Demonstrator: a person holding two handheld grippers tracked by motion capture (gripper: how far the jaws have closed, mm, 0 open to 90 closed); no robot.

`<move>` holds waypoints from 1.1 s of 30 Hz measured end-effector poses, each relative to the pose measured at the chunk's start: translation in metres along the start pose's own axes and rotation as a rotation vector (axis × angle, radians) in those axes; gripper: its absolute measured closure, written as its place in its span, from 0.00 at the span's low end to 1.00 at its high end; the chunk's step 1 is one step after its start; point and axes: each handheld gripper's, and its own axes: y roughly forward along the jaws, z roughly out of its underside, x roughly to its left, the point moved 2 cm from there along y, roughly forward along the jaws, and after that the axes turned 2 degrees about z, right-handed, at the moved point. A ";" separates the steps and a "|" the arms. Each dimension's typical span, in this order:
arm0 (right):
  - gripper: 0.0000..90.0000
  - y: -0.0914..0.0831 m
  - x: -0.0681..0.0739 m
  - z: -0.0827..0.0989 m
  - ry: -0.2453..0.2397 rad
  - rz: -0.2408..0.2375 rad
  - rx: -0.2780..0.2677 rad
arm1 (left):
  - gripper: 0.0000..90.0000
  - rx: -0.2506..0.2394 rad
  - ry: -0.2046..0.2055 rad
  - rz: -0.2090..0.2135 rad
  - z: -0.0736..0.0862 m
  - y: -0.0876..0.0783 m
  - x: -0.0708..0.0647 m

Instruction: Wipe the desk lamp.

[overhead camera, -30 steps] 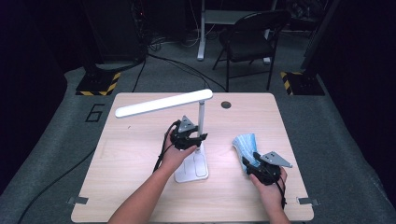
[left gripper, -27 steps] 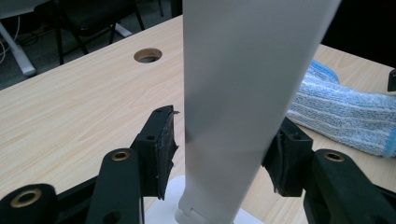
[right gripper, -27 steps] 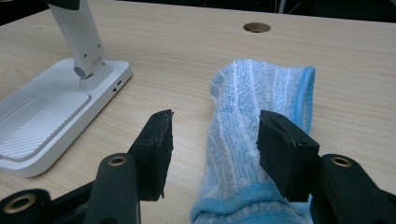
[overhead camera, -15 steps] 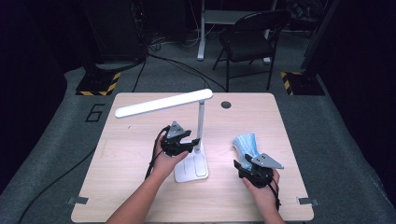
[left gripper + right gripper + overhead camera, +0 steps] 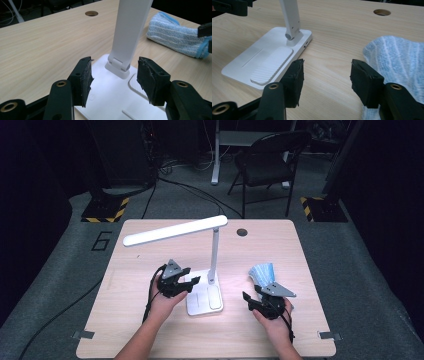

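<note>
A white desk lamp (image 5: 215, 255) stands mid-table on its flat base (image 5: 205, 299). My left gripper (image 5: 194, 283) hovers at the base's left edge. In the left gripper view its jaws (image 5: 113, 80) are open, have just been opening, and hold nothing; the lamp's stem (image 5: 130, 32) rises a little beyond them. A blue striped cloth (image 5: 262, 272) lies right of the lamp. My right gripper (image 5: 248, 301) sits just in front of the cloth and points left toward the base. Its jaws (image 5: 325, 80) stand open over bare wood, with the cloth (image 5: 397, 60) beside the right jaw.
The wooden table (image 5: 150, 335) has a round cable hole (image 5: 242, 232) near its far edge. The lamp's long head (image 5: 175, 231) reaches out to the left above the tabletop. A folding chair (image 5: 270, 160) and cables are on the floor behind the table.
My left gripper has drawn back from the lamp's stem, leftward and toward the person. My right gripper has shifted left and turned away from the cloth. The cloth and lamp have not moved.
</note>
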 end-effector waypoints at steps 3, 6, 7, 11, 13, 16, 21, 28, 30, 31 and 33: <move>0.49 0.006 0.006 -0.003 -0.013 -0.021 0.015 | 0.50 -0.016 -0.028 -0.003 0.005 -0.005 0.001; 0.48 0.016 0.014 -0.003 -0.020 -0.044 0.034 | 0.49 -0.009 -0.016 -0.012 0.009 -0.010 0.004; 0.48 0.019 0.017 -0.003 -0.027 -0.050 0.044 | 0.49 -0.011 -0.024 -0.018 0.011 -0.012 0.005; 0.47 0.033 0.029 -0.006 -0.042 -0.074 0.053 | 0.49 0.009 -0.021 -0.025 0.018 -0.018 0.010; 0.46 0.040 0.035 -0.007 -0.053 -0.089 0.061 | 0.49 0.009 -0.022 -0.037 0.021 -0.020 0.012; 0.45 0.048 0.043 -0.006 -0.064 -0.106 0.063 | 0.48 0.016 -0.029 -0.042 0.025 -0.024 0.015; 0.44 0.058 0.052 0.000 -0.078 -0.126 0.084 | 0.48 0.004 -0.063 -0.062 0.030 -0.027 0.016; 0.43 0.068 0.066 0.005 -0.092 -0.156 0.102 | 0.47 0.033 -0.056 -0.063 0.035 -0.030 0.015; 0.43 0.070 0.070 0.005 -0.101 -0.165 0.102 | 0.47 0.024 -0.071 -0.066 0.035 -0.030 0.015; 0.42 0.071 0.071 0.005 -0.112 -0.167 0.102 | 0.47 0.026 -0.069 -0.066 0.036 -0.030 0.015; 0.42 0.073 0.075 0.006 -0.125 -0.173 0.111 | 0.47 0.027 -0.068 -0.068 0.036 -0.030 0.015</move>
